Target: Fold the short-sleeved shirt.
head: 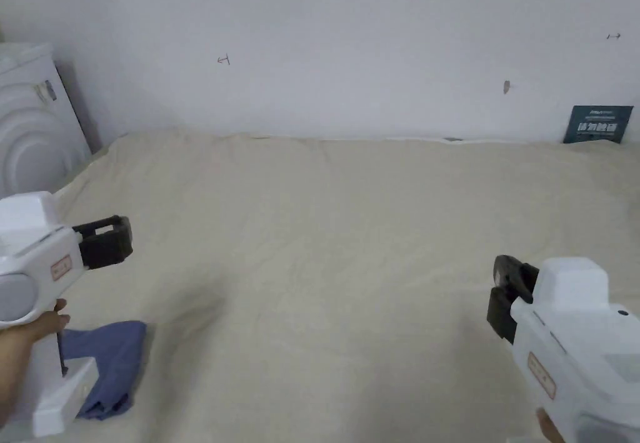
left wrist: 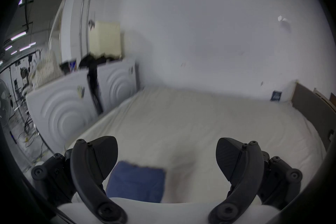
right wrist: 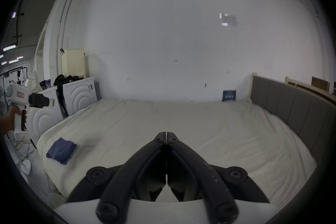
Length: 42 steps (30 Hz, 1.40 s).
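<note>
- On the near left part of the bed (head: 350, 225), a blue shirt (head: 109, 363) lies in a compact folded bundle, close to the left edge of the cream sheet.
- Shirt rests flat on the sheet; nothing touches it. Seen from the right claw's camera, the shirt (right wrist: 61, 149) sits well apart from that claw, off to its left.
- Left claw (head: 106, 241), held in a person's hand (head: 25, 344), is raised above the bed at the left, over and slightly beyond the shirt. Its jaws stand wide apart, with nothing between them; its own camera shows the shirt (left wrist: 136, 182) below the gap, not in contact with either jaw.
- Right claw (head: 509, 297) is held at the near right above bare sheet. Its own view shows the right claw (right wrist: 166, 137) with both jaws pressed tip to tip, clenched on nothing.
- Left claw (right wrist: 39, 100) also appears at the far left of the right claw's view, clear of the bed surface.
- White wall (head: 350, 50) runs along the far side of the bed; a small dark card (head: 598, 124) leans against it at the far right.
- White appliance (head: 31, 119) stands at the far left beside the bed.
- Grey padded headboard (right wrist: 291, 106) borders the right side of the bed.
</note>
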### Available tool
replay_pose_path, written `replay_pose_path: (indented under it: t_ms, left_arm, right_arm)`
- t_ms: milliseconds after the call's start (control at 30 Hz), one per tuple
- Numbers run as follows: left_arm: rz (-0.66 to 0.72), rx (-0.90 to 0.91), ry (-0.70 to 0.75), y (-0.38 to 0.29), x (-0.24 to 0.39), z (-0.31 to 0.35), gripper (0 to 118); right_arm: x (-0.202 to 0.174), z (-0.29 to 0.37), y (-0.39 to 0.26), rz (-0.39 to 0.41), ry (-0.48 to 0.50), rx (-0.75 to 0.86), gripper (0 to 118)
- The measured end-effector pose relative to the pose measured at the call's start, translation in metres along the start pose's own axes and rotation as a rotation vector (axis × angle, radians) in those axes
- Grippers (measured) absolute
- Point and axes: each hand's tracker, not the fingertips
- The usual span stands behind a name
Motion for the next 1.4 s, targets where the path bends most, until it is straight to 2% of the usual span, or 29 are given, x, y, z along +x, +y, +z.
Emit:
replay_pose_path:
  t_ms: [167,267,400,433,700,800,867,900,933,1033,1067,1400]
  left_arm:
    - [-0.009,0.220,-0.070,0.034,0.076,0.043,113]
    - [-0.022,0.316,-0.113,0.041,0.114,0.056,113]
    - [-0.019,0.359,-0.156,0.039,0.159,0.060,113]
    - [-0.060,0.375,-0.161,0.036,0.169,0.061,113]
    - [-0.076,0.385,-0.224,0.007,0.222,0.050,110]
    - [-0.053,0.384,-0.249,-0.004,0.233,0.047,93]
    - [-0.050,0.396,-0.252,-0.011,0.239,0.045,89]
    - [-0.057,0.403,-0.246,-0.013,0.242,0.045,79]
    - [-0.067,0.408,-0.239,-0.015,0.243,0.044,58]
    - [-0.060,0.411,-0.254,-0.017,0.246,0.045,6]
    - [-0.057,0.409,-0.261,-0.018,0.246,0.045,0]
    - [-0.073,0.396,-0.268,-0.017,0.247,0.046,0]
  right_arm:
    - [0.027,0.025,0.030,0.013,-0.026,0.087,2]
    - [0.040,0.040,0.042,0.061,-0.075,0.151,2]
    - [0.057,0.056,0.053,0.080,-0.092,0.195,2]
    - [0.060,0.060,0.056,0.086,-0.098,0.204,2]
    - [0.075,0.081,0.059,0.105,-0.132,0.253,2]
    - [0.078,0.085,0.055,0.098,-0.143,0.252,2]
    - [0.080,0.087,0.052,0.091,-0.142,0.250,2]
    - [0.080,0.087,0.050,0.091,-0.144,0.250,2]
    - [0.080,0.088,0.049,0.093,-0.147,0.247,2]
    - [0.080,0.089,0.047,0.098,-0.153,0.246,2]
    - [0.080,0.089,0.047,0.099,-0.154,0.245,2]
    - [0.081,0.087,0.044,0.098,-0.161,0.241,2]
